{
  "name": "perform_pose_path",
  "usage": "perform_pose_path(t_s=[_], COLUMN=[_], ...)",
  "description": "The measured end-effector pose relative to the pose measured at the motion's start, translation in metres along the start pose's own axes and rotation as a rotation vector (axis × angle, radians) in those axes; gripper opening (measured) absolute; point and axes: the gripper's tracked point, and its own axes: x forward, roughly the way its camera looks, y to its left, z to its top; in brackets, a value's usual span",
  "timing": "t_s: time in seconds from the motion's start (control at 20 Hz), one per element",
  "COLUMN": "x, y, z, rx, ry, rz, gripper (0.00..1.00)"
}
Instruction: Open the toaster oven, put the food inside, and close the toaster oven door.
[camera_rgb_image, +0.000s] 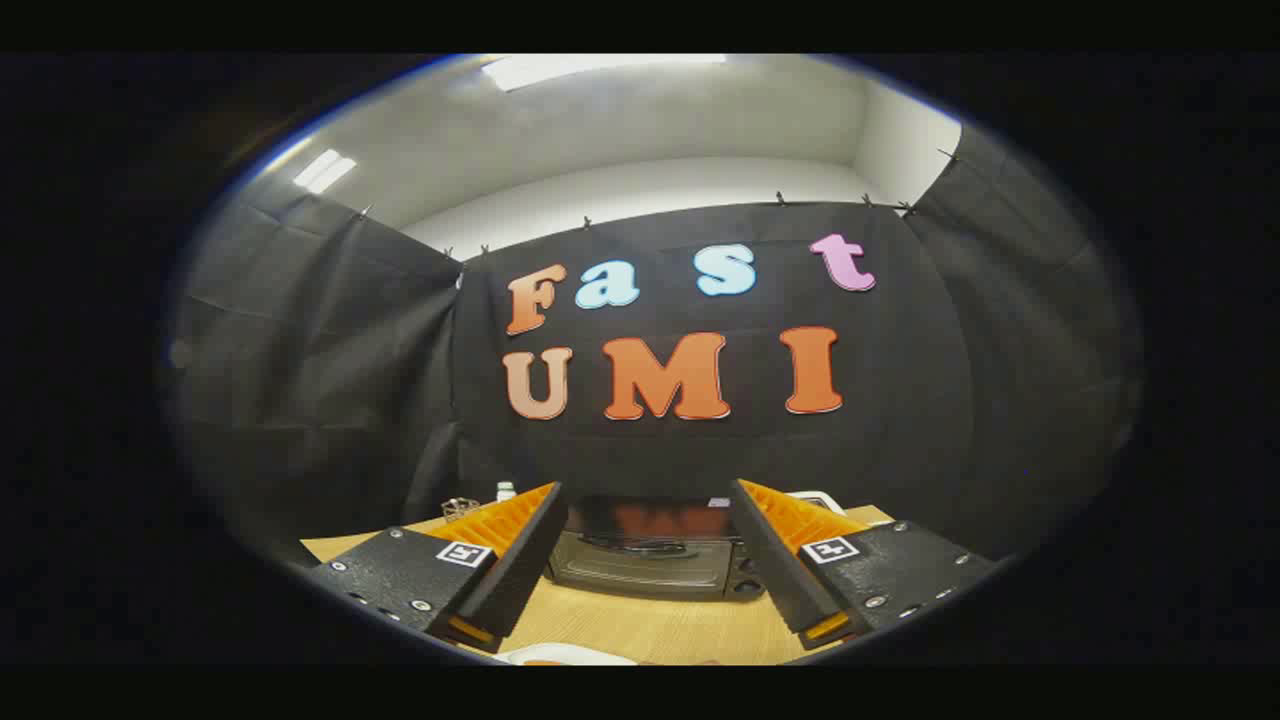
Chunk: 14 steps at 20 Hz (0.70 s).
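Beyond the spread, empty fingers (648, 520), the toaster oven (650, 550) stands closed on the table (640, 625).

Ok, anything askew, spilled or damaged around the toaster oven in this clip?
Nothing stands out. The toaster oven sits square on the wooden table, door closed, just beyond the tongs, which are open with nothing between their fingers. A white plate edge shows on the table below the fingers; what it holds is too cut off to tell.
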Motion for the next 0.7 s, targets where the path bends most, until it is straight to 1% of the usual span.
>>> perform_pose_path(t_s=[0.2, 0.7], x=[0.001, 0.002], y=[-0.004, -0.02], z=[0.005, 0.003], rx=[-0.011, 0.022], ry=[-0.007, 0.018], rz=[-0.015, -0.051], gripper=[0.97, 0.97])
